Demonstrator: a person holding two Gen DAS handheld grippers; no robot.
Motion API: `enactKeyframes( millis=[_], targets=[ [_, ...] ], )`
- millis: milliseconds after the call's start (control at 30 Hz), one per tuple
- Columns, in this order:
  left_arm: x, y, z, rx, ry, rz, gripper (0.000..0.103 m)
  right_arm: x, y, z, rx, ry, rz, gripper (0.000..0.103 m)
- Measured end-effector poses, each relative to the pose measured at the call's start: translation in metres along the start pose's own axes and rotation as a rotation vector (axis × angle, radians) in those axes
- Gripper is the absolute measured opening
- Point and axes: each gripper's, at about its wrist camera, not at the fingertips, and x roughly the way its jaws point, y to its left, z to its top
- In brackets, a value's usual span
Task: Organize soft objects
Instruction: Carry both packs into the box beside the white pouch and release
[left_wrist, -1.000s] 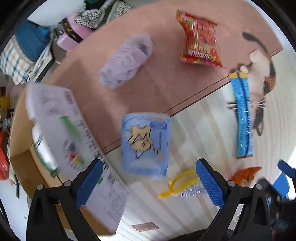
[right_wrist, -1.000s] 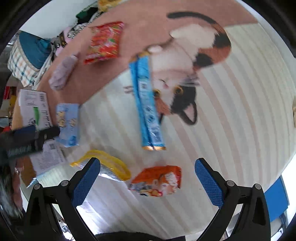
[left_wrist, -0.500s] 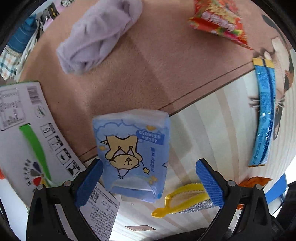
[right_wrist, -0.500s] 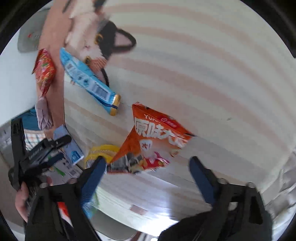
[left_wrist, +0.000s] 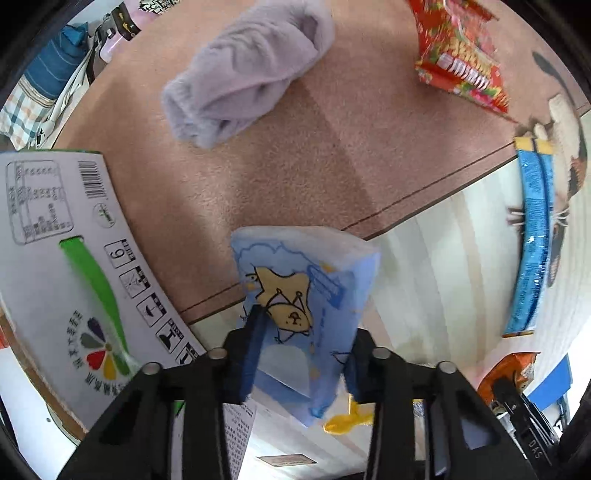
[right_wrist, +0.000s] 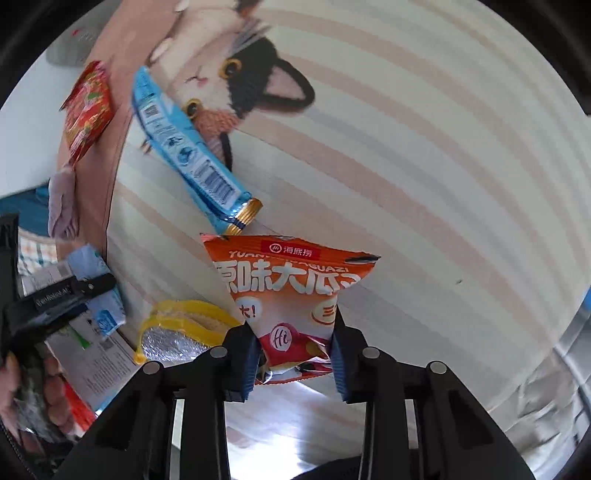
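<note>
Striped cat mat (right_wrist: 424, 155) still carries towel (left_wrist: 247, 70), red bag (left_wrist: 461, 55) and blue pack (right_wrist: 184, 147), while left claw (left_wrist: 299, 354) grips tissues (left_wrist: 306, 302) and right claw (right_wrist: 293, 354) grips orange bag (right_wrist: 288, 288), both lifted, unsorted.

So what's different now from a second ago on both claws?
Both claws went from open to shut. The left claw dropped onto the blue tissue pack and clamped it; the right claw closed on the orange snack bag. The purple cloth, red snack bag and long blue packet stayed put.
</note>
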Motion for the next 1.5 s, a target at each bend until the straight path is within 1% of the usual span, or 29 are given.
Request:
enactKeyframes(
  millis=[67, 133, 200, 267, 300, 367, 433, 467, 533, 600, 633, 700, 800, 833, 900, 933, 967, 1033, 1067, 1133, 1167, 1233, 1300, 1367, 1433, 1467, 1500],
  targets=[
    [-0.005, 0.002, -0.008, -0.005, -0.019, -0.013, 0.023, -0.005, 0.006, -0.001, -0.029, -0.014, -0.009, 0.032],
    [-0.011, 0.002, -0.016, -0.011, -0.036, -0.029, 0.019, -0.014, 0.012, -0.002, -0.063, -0.033, -0.008, 0.032],
    [-0.019, 0.004, -0.02, 0.004, -0.042, -0.051, 0.019, -0.022, 0.021, -0.003, -0.097, -0.053, -0.009, 0.031],
    [-0.018, 0.004, -0.024, -0.001, -0.049, -0.089, 0.025, -0.029, 0.027, -0.009, -0.126, -0.071, -0.02, 0.031],
    [-0.015, 0.006, -0.024, -0.01, -0.055, -0.098, 0.031, -0.032, 0.03, -0.008, -0.142, -0.079, -0.023, 0.031],
    [-0.009, 0.011, -0.017, -0.001, -0.018, -0.107, 0.055, -0.029, 0.041, -0.008, -0.164, -0.08, -0.036, 0.031],
    [0.005, 0.016, -0.013, -0.011, 0.025, -0.108, 0.063, -0.027, 0.043, -0.007, -0.177, -0.077, -0.04, 0.031],
    [0.009, 0.018, -0.011, -0.011, 0.032, -0.103, 0.065, -0.026, 0.045, -0.007, -0.186, -0.075, -0.044, 0.031],
    [0.021, 0.017, -0.007, -0.009, 0.065, -0.089, 0.065, -0.021, 0.044, -0.01, -0.195, -0.076, -0.048, 0.031],
    [0.034, 0.014, -0.006, 0.007, 0.102, -0.077, 0.073, -0.019, 0.045, -0.012, -0.197, -0.072, -0.046, 0.031],
    [0.035, 0.012, -0.005, 0.011, 0.102, -0.078, 0.076, -0.017, 0.045, -0.015, -0.193, -0.069, -0.04, 0.031],
    [0.036, 0.004, -0.004, 0.03, 0.099, -0.062, 0.076, -0.013, 0.047, -0.017, -0.198, -0.061, -0.033, 0.031],
    [0.037, -0.009, -0.003, 0.044, 0.092, -0.058, 0.076, -0.013, 0.048, -0.017, -0.212, -0.063, -0.034, 0.031],
    [0.037, -0.014, 0.003, 0.047, 0.091, -0.051, 0.076, -0.014, 0.047, -0.017, -0.214, -0.066, -0.036, 0.031],
    [0.034, -0.017, 0.003, 0.041, 0.074, -0.039, 0.069, -0.016, 0.046, -0.015, -0.22, -0.072, -0.04, 0.031],
    [0.022, -0.027, 0.011, 0.04, 0.067, -0.039, 0.054, -0.017, 0.046, -0.013, -0.218, -0.073, -0.04, 0.031],
    [0.017, -0.024, 0.006, 0.045, 0.06, -0.045, 0.044, -0.017, 0.045, -0.012, -0.217, -0.072, -0.039, 0.031],
    [0.01, -0.028, 0.003, 0.06, 0.048, -0.054, 0.037, -0.015, 0.049, -0.012, -0.218, -0.074, -0.044, 0.031],
    [0.007, -0.029, 0.004, 0.066, 0.036, -0.046, 0.035, -0.014, 0.051, -0.013, -0.22, -0.076, -0.047, 0.031],
    [0.002, -0.029, -0.004, 0.069, 0.007, -0.032, 0.035, -0.017, 0.054, -0.012, -0.234, -0.079, -0.053, 0.031],
    [-0.005, -0.033, -0.007, 0.066, -0.007, -0.042, 0.035, -0.018, 0.056, -0.012, -0.24, -0.083, -0.055, 0.031],
    [-0.014, -0.029, -0.017, 0.054, -0.041, -0.06, 0.035, -0.024, 0.065, -0.014, -0.27, -0.093, -0.062, 0.031],
    [-0.032, -0.026, -0.031, 0.039, -0.085, -0.085, 0.035, -0.033, 0.076, -0.019, -0.303, -0.094, -0.054, 0.031],
    [-0.057, -0.017, -0.048, 0.024, -0.14, -0.119, 0.035, -0.042, 0.089, -0.025, -0.345, -0.096, -0.047, 0.031],
    [-0.083, -0.002, -0.066, 0.001, -0.199, -0.142, 0.035, -0.056, 0.111, -0.036, -0.414, -0.103, -0.037, 0.031],
    [-0.1, 0.013, -0.078, -0.016, -0.24, -0.147, 0.035, -0.061, 0.122, -0.042, -0.448, -0.107, -0.03, 0.031],
    [-0.112, 0.028, -0.081, -0.03, -0.267, -0.157, 0.035, -0.069, 0.139, -0.052, -0.494, -0.11, -0.018, 0.031]
  ],
)
